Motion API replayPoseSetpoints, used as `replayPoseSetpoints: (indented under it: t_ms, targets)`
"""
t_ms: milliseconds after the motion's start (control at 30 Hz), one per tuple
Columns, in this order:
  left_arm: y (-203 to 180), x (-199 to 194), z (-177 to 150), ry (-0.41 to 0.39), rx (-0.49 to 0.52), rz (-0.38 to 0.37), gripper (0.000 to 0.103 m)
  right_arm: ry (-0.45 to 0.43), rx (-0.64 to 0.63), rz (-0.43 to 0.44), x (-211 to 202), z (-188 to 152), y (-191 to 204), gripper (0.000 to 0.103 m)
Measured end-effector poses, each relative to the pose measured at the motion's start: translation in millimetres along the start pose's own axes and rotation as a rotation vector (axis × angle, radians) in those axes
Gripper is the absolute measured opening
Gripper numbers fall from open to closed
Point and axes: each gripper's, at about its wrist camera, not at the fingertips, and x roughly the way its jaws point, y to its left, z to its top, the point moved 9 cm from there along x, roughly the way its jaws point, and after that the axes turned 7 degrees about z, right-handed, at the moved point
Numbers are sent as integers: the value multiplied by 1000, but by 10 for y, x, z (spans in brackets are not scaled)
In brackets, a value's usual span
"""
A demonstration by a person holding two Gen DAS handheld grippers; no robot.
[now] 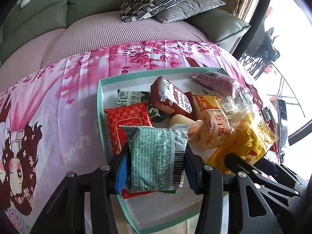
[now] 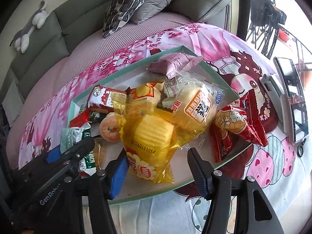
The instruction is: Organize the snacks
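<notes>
Two packets hang over the shallow mint-rimmed cardboard tray [image 1: 100, 101]: the left gripper [image 1: 156, 159] clamps the green-printed foil packet [image 1: 156, 156], while the right gripper [image 2: 156, 167] stands apart around the yellow cellophane cake packet [image 2: 148, 136], so each should be lowered flat into free near space.

Daylight from window [image 1: 282, 39] at right, blown out to white. Strong fisheye bending and dark vignette at edges. Centre sharp; glare on snack wrappers [image 2: 148, 136].

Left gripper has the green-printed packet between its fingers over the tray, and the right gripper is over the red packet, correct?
Not quite. The right gripper is over the yellow packet, as the right wrist view shows. The left gripper does have the green-printed packet between its fingers over the tray.
</notes>
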Motion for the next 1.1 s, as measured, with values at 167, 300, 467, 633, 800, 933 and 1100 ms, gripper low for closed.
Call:
replayPoseSetpoints:
  t_ms: [167,300,467,633,800,933,1100]
  targets:
    - [112,-55,30,11,-58,-31,69,-12,13,-7,-7,14,-46,81]
    - [162,-127,48,6,-84,-54,71,-18,-3,-3,-2,21,-10,86]
    - [295,-223,72,-11,-116,-27,74,-36,-29,4,-22,39,56,99]
    - [575,-228,40,-10,-159,89,86,-58,-35,16,-39,66,91,103]
    - [822,-144,-47,15,-194,183,97,-74,-46,20,-58,91,107,103]
    - [985,-109,-92,21,-206,264,98,-78,-62,24,-59,96,144,103]
    - [1085,-138,-118,17,-209,332,98,-82,-67,25,-71,90,157,103]
